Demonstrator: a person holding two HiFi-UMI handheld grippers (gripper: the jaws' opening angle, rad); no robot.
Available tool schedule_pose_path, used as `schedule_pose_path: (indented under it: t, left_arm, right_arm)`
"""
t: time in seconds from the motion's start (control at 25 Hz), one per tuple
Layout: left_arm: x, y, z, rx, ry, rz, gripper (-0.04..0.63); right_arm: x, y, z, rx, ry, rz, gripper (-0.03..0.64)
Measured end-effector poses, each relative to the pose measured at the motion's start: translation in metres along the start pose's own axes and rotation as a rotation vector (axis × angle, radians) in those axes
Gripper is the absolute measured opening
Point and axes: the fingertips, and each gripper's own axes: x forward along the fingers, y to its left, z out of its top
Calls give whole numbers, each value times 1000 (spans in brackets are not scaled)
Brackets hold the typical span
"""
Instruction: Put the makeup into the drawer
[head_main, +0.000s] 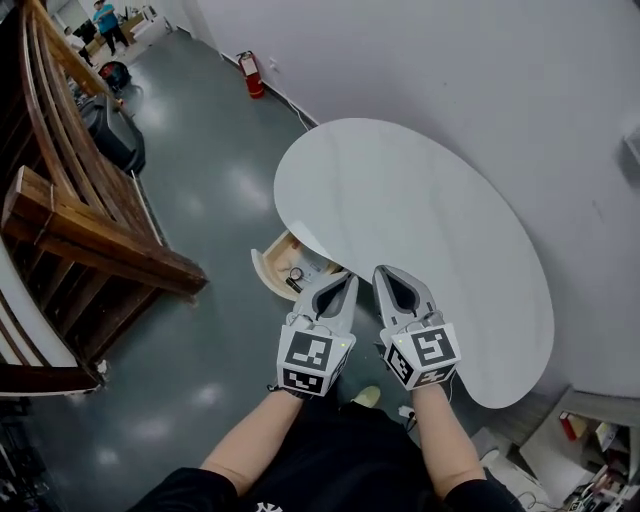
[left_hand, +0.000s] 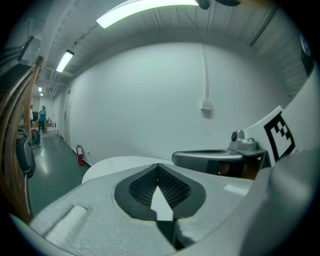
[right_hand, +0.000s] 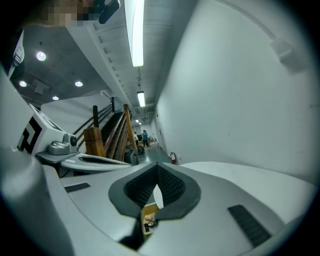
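Under the near left edge of the white oval table (head_main: 420, 220), a light wooden drawer (head_main: 272, 262) stands pulled out. Small dark makeup items (head_main: 294, 276) lie inside it. My left gripper (head_main: 348, 281) and right gripper (head_main: 379, 272) hang side by side above the drawer and the table's edge, both shut and holding nothing. In the left gripper view the left gripper (left_hand: 158, 165) has its jaws meeting at the tip, with the right gripper (left_hand: 215, 157) beside it. In the right gripper view the right gripper (right_hand: 157, 165) is shut, and the drawer (right_hand: 148, 218) shows below the jaws.
A dark wooden stair railing (head_main: 90, 230) runs along the left, with a black bag (head_main: 115, 135) beside it. A red fire extinguisher (head_main: 252, 75) stands by the wall. People (head_main: 105, 20) are far down the hall. Boxes and cables (head_main: 580, 450) lie at the bottom right.
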Motion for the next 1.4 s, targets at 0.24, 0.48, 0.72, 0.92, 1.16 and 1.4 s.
schedule_pose_path:
  t: [0.24,0.48,0.72,0.92,1.16,1.4]
  left_arm:
    - [-14,-33,25,26,-48,-25,9]
    - [-25,-65,47,21,-89,-56,9]
    - [-34,-90,65,28,-129,-79,9]
    - [-45,-103,74,41,-151,-89,9]
    - [-56,-122,82,50,-170,-104,9]
    - [-65,-134,85,65,-179,-115,9]
  right_arm:
    - [-36,-2,27,-35,-48,-18,15]
    - [-72,-12,53,-55,-90,-48,14]
    - [-98,-12,73,-84,-130,-60,14]
    - [-112,-6,80,-82,-151,-60,14]
    - [-132,-4,85,-89,-165,-66,14]
    - [-149,1,87,-94,-178,-79,14]
